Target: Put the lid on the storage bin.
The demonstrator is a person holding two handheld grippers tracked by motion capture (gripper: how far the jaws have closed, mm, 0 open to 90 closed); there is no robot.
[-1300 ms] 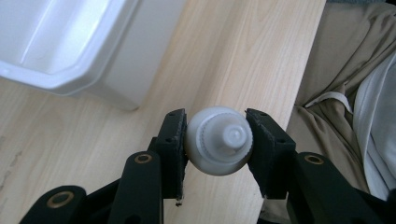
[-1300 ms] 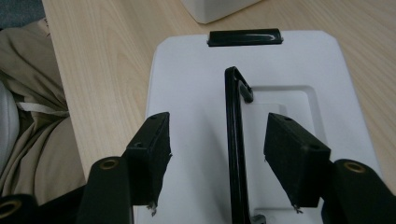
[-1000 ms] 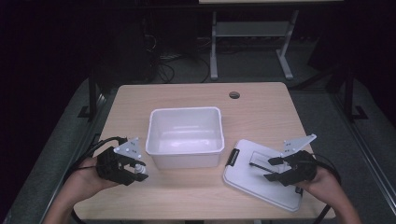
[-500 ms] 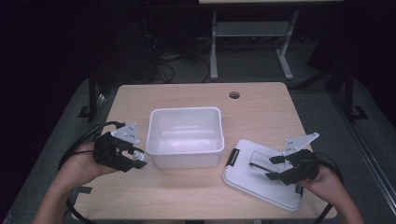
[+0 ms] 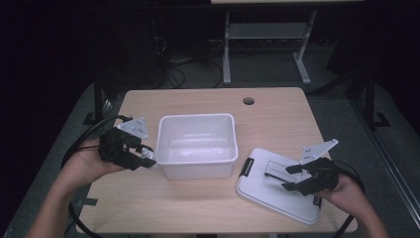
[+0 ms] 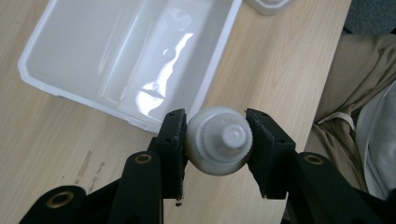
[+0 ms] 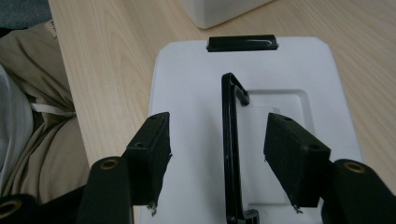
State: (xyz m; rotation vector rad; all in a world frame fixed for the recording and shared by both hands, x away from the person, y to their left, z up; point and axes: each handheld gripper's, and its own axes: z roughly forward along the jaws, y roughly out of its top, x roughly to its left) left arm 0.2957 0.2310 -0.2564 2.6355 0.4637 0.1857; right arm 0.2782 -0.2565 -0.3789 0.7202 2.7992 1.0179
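Note:
My left gripper [image 5: 143, 157] is shut on a small white bottle [image 6: 218, 147] with a ribbed cap, seen cap-end on between the pads. It hovers just left of the white plastic bin [image 5: 195, 117], near that bin's front left corner [image 6: 140, 122]. At the right, a white lid [image 5: 275, 194] lies flat on the table, with a black handle [image 7: 231, 140] and a black clip [image 7: 242, 43]. My right gripper [image 7: 217, 120] is open just over the lid. The handle stands between its jaws, touching neither pad. In the high view that gripper [image 5: 288, 178] points left.
The wooden table [image 5: 198, 208] has a round cable hole [image 5: 248, 100] at the back right. Cables trail from both grippers off the table's sides. A metal stand [image 5: 227, 49] is on the floor beyond. The person's trousers [image 6: 359, 93] lie past the near edge.
My left gripper has risen and moved away from the person along the bin's left side, still holding the bottle. The right gripper and the lid have stayed put.

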